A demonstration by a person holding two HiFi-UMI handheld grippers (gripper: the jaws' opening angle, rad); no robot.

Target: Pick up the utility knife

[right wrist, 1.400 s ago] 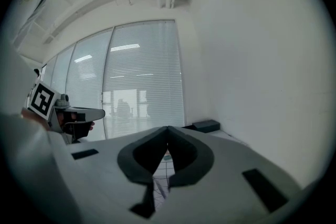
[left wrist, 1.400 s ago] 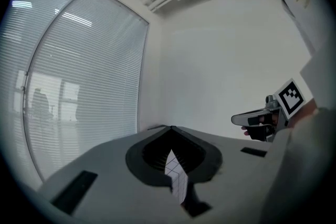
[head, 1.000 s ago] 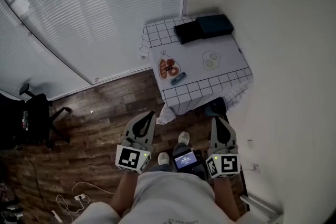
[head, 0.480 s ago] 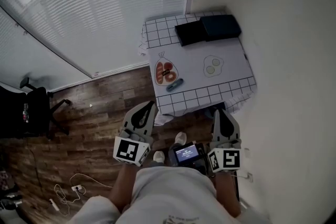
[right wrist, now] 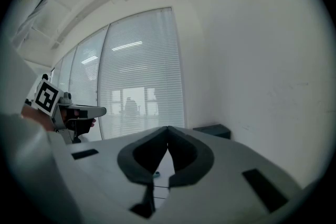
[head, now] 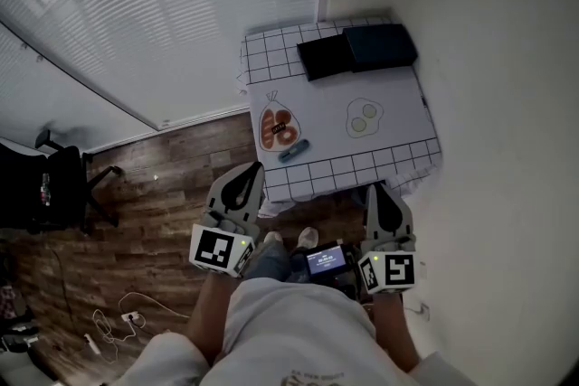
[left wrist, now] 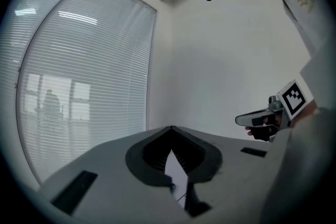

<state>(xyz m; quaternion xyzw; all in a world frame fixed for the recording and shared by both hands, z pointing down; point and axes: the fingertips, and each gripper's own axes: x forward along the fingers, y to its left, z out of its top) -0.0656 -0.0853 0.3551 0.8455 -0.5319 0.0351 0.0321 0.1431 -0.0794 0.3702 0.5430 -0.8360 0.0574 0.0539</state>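
the person is standing on a wooden floor (head: 163, 185), holding a claw in each hand at waist height, with a small lit screen (head: 324, 262) sitting between them. the left gripper (head: 246, 176) is pointing ahead with its jaws pressed together at the tips, gripping nothing and touching nothing. the right gripper (head: 379, 193) is doing the same: tips meeting, nothing between them, its nose hanging just short of the near edge of the table (head: 362, 169). the table is wearing a white cloth with a black grid border. the utility knife (head: 293, 151), blue, is lying on the cloth near the front left corner, apart from both claws and closer to the left one. just behind it a printed picture of red food (head: 276, 127) is showing, and to the right a printed egg picture (head: 365, 117). two dark boxes (head: 355, 51) are sitting side by side at the far edge, against window blinds (head: 181, 14) and a white wall (head: 488, 59).
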